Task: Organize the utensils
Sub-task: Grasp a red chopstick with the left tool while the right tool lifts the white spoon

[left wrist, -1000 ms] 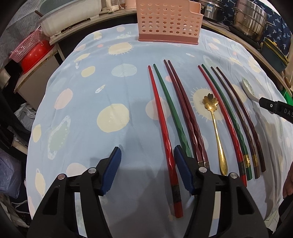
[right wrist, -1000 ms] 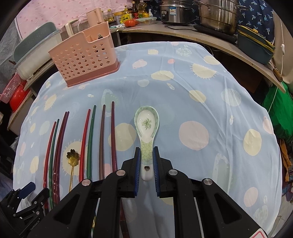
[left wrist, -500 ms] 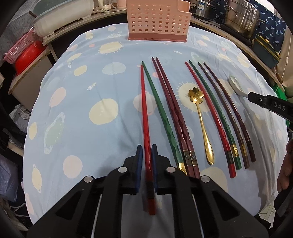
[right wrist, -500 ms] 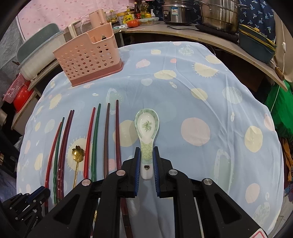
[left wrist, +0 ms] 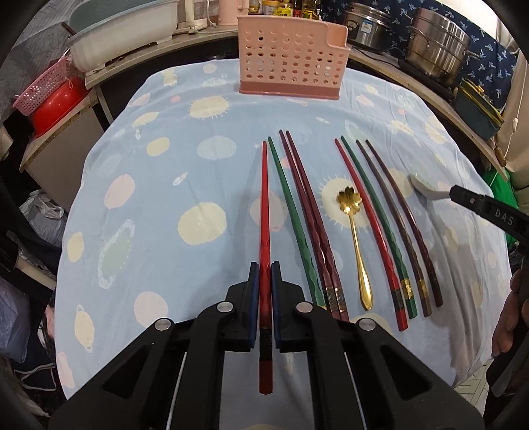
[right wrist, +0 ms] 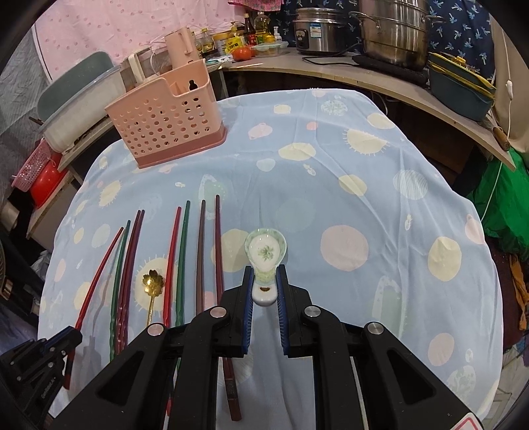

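My left gripper is shut on a red chopstick, lifted off the cloth and pointing at the pink perforated caddy. My right gripper is shut on a white ceramic spoon with a green flower, raised above the table. Beside the red chopstick lie a green chopstick, two maroon ones, a gold flower spoon, then red, green and two dark chopsticks. The caddy also shows at the back left in the right wrist view.
The table carries a light blue spotted cloth. A counter behind holds a steel pot, a rice cooker, bottles and a grey tub. A red bowl in a pink basket sits left.
The left gripper closed on the red chopstick and raised it. The right gripper lifted the ceramic spoon off the cloth and higher.
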The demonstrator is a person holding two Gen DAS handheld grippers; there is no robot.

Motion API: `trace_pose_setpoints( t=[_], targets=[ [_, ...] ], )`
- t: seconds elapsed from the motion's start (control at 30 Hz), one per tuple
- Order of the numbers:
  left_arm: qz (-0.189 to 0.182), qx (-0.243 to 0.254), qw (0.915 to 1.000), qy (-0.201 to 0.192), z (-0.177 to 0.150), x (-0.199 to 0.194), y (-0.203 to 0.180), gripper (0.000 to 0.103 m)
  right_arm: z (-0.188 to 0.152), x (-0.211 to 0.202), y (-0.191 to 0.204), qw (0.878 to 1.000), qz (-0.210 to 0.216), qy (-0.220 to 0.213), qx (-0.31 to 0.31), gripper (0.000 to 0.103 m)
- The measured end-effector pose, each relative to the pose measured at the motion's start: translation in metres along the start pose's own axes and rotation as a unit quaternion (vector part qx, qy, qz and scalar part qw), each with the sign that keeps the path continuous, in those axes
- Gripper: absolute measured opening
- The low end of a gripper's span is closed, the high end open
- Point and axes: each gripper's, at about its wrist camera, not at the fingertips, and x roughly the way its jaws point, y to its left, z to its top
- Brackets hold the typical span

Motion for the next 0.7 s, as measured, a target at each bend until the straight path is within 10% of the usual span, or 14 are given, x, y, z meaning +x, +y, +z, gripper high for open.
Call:
trace_pose_setpoints(
  t=[0.7],
  targets=[
    [-0.007,-0.008,0.9999,-0.012,0.043,-0.011,0.006,0.007,0.032,-0.012,-0.003,1.0,0.008,-0.017,0.008,0.012]
  ],
)
